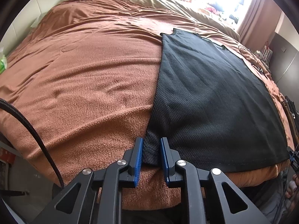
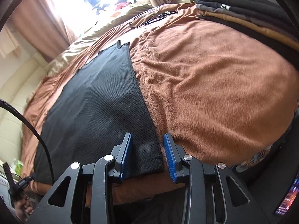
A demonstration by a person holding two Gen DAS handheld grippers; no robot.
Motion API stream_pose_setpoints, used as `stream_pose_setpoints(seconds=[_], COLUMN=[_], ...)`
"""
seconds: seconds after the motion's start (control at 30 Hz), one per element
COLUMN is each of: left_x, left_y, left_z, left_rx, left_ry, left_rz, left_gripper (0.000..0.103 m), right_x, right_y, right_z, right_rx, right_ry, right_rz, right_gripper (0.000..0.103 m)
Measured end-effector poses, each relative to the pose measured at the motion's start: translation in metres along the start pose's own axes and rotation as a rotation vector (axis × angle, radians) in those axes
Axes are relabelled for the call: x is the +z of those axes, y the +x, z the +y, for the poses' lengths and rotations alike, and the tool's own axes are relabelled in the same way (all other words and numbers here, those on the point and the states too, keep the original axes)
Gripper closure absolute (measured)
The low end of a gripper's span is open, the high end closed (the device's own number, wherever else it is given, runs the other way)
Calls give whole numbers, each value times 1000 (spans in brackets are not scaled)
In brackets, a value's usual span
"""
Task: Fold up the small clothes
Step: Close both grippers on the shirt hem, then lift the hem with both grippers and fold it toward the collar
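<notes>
Left wrist view: the left tool [image 1: 151,145] is spread, its fingers straddling the near left corner of a black mesh shirt [image 1: 211,100] lying flat on the bed [image 1: 84,85] toward 1 o'clock.

Right wrist view: the right tool [image 2: 147,141] is spread around the shirt's near right corner [image 2: 147,156]; folded clothes [image 2: 243,9] are stacked at 2 o'clock.

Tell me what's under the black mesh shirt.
The mesh shirt lies flat on the brown blanket, which shows around every edge. Whatever is directly beneath the shirt's middle is covered; no bulge suggests anything else is there.
</notes>
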State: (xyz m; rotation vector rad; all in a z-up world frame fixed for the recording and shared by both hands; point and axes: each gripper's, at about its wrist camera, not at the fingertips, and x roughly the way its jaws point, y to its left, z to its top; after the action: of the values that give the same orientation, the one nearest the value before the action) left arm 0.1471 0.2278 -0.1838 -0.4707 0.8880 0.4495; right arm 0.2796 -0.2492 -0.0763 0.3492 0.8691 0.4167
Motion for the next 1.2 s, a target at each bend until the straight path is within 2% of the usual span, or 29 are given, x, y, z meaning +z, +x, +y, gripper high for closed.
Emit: stream_pose_setpoints(seconds=[0.13,0.17,0.23,0.3,0.4,0.77,1.2], left_x=[-2,-2,-1,-1,0,-3,-45], left_y=[-1,-1,-4,-9,-18,-73,-133], left_z=[0,1,1,1,-3,-4,3], left_rx=[-5,-7,-14,-16,-7,-20,-62], left_ry=[-6,-11,-22,-22,-11,-9,-11], left_rz=[-6,-5,-6,-14,-27,-149,-234], left_gripper=[92,96,97,98,98,99,99], right_x=[-4,-4,-2,1,4,-14,-50], right_y=[-2,-1,1,0,-8,-50,-113], right_z=[-9,-13,-19,-23,-21,-4,1], right_rx=[50,69,97,92,96,88,125], right_ry=[61,90,131,139,127,18,-126], right_rz=[0,8,22,22,11,-66,-140], right_gripper=[72,77,83,94,100,101,101])
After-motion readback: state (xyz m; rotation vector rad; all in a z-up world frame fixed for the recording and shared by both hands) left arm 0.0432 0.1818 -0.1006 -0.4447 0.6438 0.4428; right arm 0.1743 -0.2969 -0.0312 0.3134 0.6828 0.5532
